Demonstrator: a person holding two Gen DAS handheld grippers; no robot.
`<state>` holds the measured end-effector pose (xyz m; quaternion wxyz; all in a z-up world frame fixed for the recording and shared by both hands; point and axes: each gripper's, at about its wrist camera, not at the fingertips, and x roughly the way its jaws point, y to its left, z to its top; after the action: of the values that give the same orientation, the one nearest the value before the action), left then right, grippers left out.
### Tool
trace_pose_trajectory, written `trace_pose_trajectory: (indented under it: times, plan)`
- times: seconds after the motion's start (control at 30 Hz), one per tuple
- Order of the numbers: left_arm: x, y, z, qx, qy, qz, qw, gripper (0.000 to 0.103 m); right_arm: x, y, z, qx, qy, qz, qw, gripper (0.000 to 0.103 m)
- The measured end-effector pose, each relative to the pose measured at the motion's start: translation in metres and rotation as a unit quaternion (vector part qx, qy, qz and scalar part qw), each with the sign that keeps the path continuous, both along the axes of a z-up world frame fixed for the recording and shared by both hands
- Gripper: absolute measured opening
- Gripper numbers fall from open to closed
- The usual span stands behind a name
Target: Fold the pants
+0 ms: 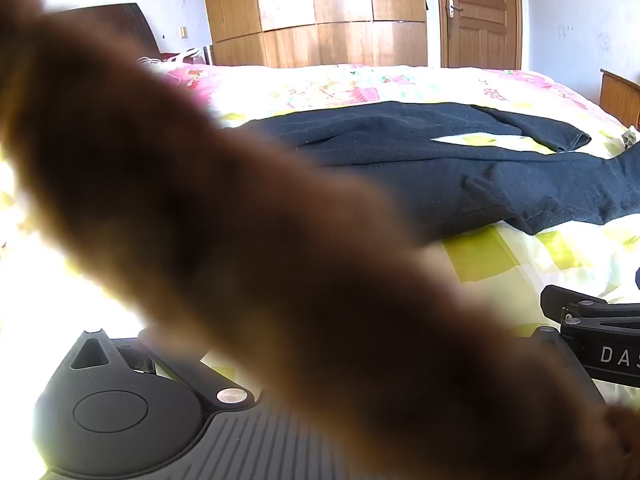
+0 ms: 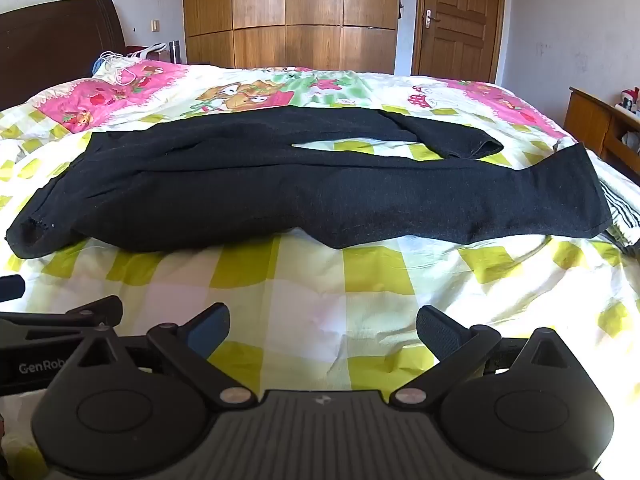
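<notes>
Dark pants (image 2: 280, 188) lie spread flat across the bed, waist at the left, legs running right; the far leg's hem (image 2: 480, 146) is bent back. They also show in the left wrist view (image 1: 460, 168). My right gripper (image 2: 322, 334) is open and empty, low over the quilt in front of the pants. In the left wrist view a blurred hand or arm (image 1: 240, 220) covers the lens, and the left gripper's fingers are hidden behind it. The other gripper's black body (image 1: 600, 332) shows at the right edge.
The bed has a patterned quilt (image 2: 360, 288) of green checks and pink cartoons. A dark headboard (image 2: 52, 40) stands at the left, a wooden wardrobe (image 2: 288, 12) and door (image 2: 456, 16) behind, a wooden cabinet (image 2: 600, 128) at the right. A striped cloth (image 2: 624, 212) lies by the pants' hem.
</notes>
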<state>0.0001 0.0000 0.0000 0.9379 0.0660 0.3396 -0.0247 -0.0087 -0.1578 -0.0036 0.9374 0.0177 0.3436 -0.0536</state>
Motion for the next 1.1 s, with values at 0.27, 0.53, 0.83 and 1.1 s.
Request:
trace_pose_trajectory:
  times: [0.27, 0.53, 0.83, 1.1]
  plan:
    - [0.0, 0.0, 0.0, -0.002, 0.003, 0.001, 1.0, 0.103, 0.001, 0.0, -0.001, -0.002, 0.001, 0.0, 1.0, 0.103]
    - [0.0, 0.0, 0.0, -0.002, 0.005, 0.001, 1.0, 0.103, 0.001, 0.001, -0.003, -0.003, 0.001, 0.0, 1.0, 0.103]
    - [-0.013, -0.006, 0.005, 0.027, -0.073, -0.006, 0.997, 0.103, -0.006, 0.001, 0.002, -0.006, -0.022, 0.0, 1.0, 0.103]
    - [-0.008, -0.004, 0.002, 0.016, -0.06, -0.006, 0.998, 0.103, -0.002, 0.001, 0.001, -0.005, -0.015, -0.001, 1.0, 0.103]
